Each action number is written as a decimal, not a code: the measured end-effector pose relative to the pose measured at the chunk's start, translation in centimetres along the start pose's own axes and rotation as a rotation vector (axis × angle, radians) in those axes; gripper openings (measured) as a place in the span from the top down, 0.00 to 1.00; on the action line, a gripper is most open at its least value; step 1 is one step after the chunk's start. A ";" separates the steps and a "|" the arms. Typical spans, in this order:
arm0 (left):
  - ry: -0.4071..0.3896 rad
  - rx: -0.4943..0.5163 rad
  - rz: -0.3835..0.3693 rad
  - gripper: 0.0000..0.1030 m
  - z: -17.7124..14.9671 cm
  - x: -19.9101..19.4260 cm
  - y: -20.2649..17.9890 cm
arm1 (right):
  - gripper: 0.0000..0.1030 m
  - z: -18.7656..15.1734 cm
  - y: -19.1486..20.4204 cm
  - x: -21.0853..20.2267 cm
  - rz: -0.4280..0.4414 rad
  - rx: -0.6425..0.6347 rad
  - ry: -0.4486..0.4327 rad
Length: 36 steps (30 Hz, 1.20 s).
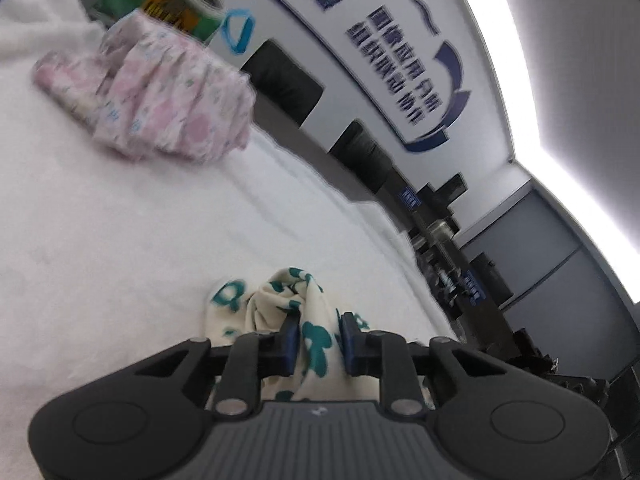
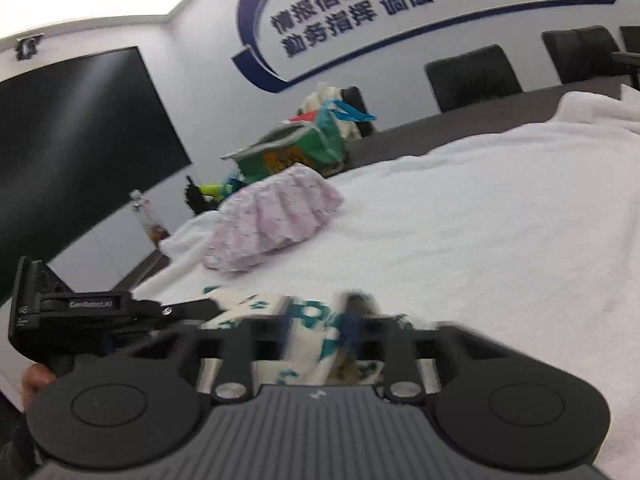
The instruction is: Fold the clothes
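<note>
While "GenRobot.AI" marks the left hand-held gripper (image 2: 192,312), wall lettering (image 2: 360,4) blurs

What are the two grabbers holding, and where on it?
Both hold the same cream cloth with teal prints. The left gripper pinches a bunched-up fold of it. The right gripper seems shut on another bunched part, though blur hides exactly where.

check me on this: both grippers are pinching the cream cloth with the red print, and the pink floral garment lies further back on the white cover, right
Not quite: the print on the cream cloth is teal, not red, as the left wrist view shows. The rest holds: the left gripper and right gripper pinch it, and the pink floral garment lies further back on the white cover.
</note>
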<state>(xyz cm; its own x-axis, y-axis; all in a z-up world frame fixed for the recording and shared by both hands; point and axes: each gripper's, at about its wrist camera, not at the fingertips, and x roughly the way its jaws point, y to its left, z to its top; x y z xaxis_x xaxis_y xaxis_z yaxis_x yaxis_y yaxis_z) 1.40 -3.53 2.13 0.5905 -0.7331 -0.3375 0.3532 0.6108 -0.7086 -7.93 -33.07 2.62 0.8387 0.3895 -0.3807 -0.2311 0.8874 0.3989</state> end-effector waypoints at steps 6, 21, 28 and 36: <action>0.018 0.061 0.152 0.70 -0.8 1.8 0.4 | 0.98 -0.1 0.4 4.9 -0.139 -0.085 0.059; -0.056 -0.046 0.135 0.51 -0.2 -3.1 0.6 | 0.92 -1.2 8.1 3.8 -0.102 -0.333 0.001; -0.202 0.164 0.130 0.49 0.3 -4.7 -4.9 | 0.94 -2.6 8.5 8.1 -0.120 -0.429 0.092; -0.049 0.175 0.276 0.66 -1.4 1.7 -5.4 | 0.82 -1.8 4.4 2.9 -0.070 -0.186 -0.035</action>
<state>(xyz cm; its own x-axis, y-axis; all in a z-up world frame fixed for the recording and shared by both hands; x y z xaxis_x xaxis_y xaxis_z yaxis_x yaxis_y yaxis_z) -0.47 -8.50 4.48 0.7140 -0.5197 -0.4692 0.2912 0.8298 -0.4760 -7.45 -27.60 1.77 0.8720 0.3190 -0.3713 -0.2556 0.9436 0.2105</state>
